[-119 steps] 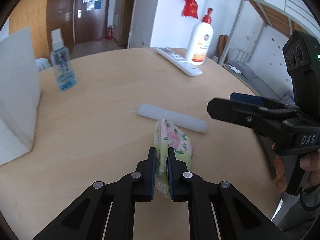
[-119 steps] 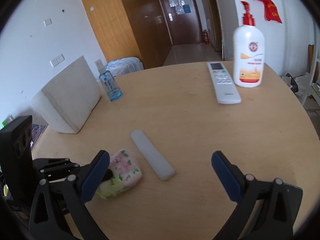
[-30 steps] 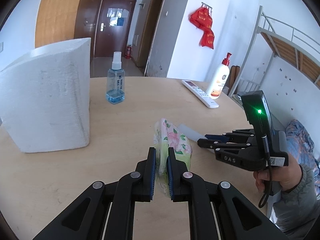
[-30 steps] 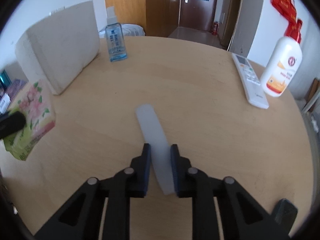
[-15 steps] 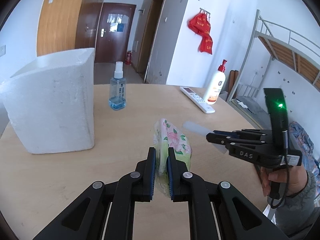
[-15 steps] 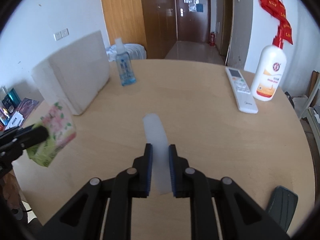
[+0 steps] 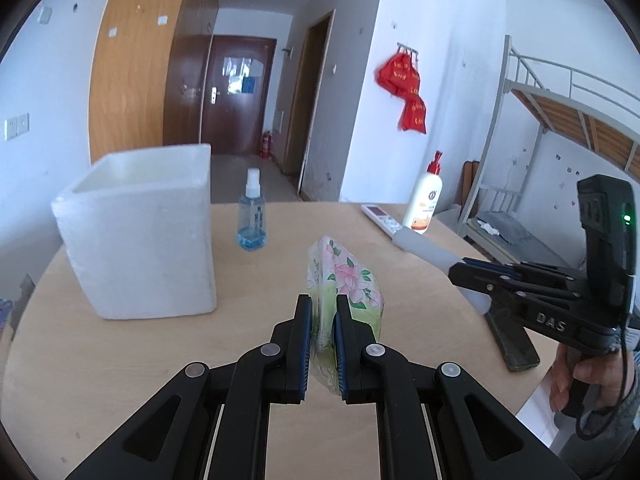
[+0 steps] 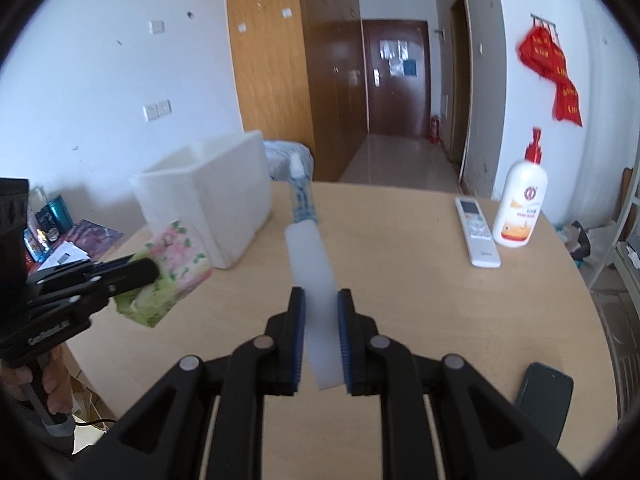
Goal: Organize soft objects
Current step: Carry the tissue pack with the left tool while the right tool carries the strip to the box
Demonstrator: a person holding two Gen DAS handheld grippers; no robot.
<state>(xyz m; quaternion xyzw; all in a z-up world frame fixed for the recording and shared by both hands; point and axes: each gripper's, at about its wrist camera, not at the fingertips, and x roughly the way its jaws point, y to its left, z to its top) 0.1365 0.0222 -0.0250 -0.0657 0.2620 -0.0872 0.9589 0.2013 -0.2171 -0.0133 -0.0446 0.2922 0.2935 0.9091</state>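
My left gripper (image 7: pixel 323 320) is shut on a floral tissue pack (image 7: pixel 344 276), pink flowers on green and white wrap, held in the air above the round wooden table (image 7: pixel 132 364). In the right wrist view the same tissue pack (image 8: pixel 172 268) hangs at the left. My right gripper (image 8: pixel 321 324) is shut on a long translucent white soft strip (image 8: pixel 312 272), lifted off the table and pointing away. From the left wrist view the white strip (image 7: pixel 428 250) sticks out of the right gripper (image 7: pixel 460 270). A white foam box (image 7: pixel 140 236) with an open top stands at the table's left.
A blue spray bottle (image 7: pixel 252 218) stands beside the foam box. A white remote (image 8: pixel 478 236) and a white pump bottle (image 8: pixel 519 208) sit at the far right of the table. A dark phone (image 8: pixel 544 400) lies near the right front edge. A bunk bed frame (image 7: pixel 568 120) stands to the right.
Both grippers rose with their loads; the strip came off the table. The views tilted up, so the foam box's open top now shows.
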